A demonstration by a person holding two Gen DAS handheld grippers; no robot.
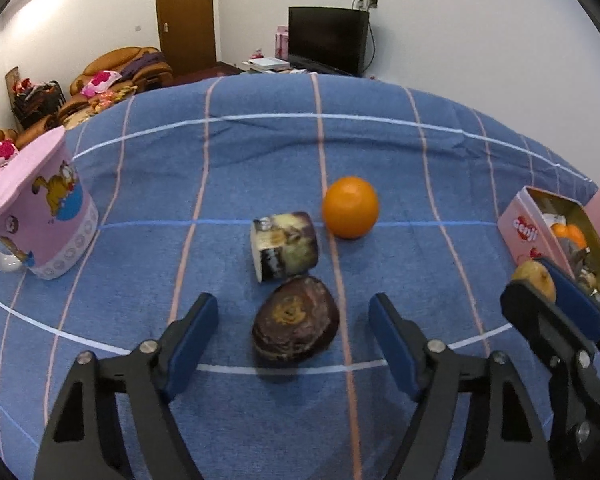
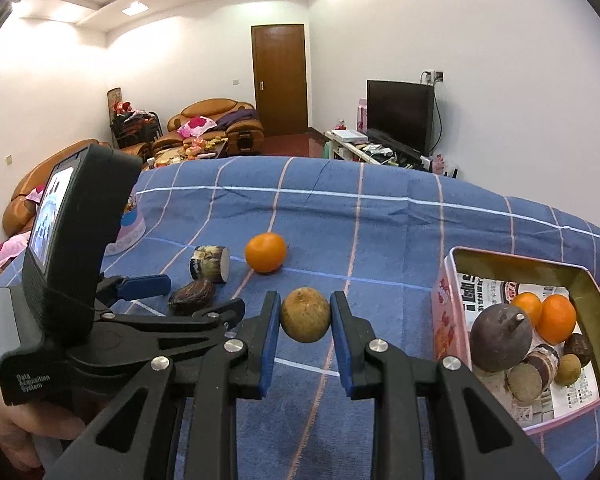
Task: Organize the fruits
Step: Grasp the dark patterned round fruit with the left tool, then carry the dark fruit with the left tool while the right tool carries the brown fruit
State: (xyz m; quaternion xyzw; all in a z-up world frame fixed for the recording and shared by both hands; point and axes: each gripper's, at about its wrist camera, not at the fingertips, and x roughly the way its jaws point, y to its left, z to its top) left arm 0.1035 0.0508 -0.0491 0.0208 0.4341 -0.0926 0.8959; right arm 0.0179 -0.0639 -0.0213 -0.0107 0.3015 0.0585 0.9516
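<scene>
My right gripper (image 2: 305,316) is shut on a small brown round fruit (image 2: 305,315) and holds it above the blue checked cloth, left of the pink tin (image 2: 446,300). The tin holds two oranges (image 2: 556,318), a dark purple fruit (image 2: 500,338) and several small brown pieces. My left gripper (image 1: 294,320) is open, its fingers on either side of a dark purple-brown fruit (image 1: 296,330) on the cloth. Beyond it lie a cut dark cylinder piece (image 1: 284,246) and an orange (image 1: 350,207). The right gripper with its fruit (image 1: 536,278) shows at the right of the left wrist view.
A pink Garfield mug (image 1: 48,216) stands upside down at the cloth's left. The pink tin (image 1: 524,232) sits at the right edge. Sofas, a door and a television lie beyond the far edge of the table.
</scene>
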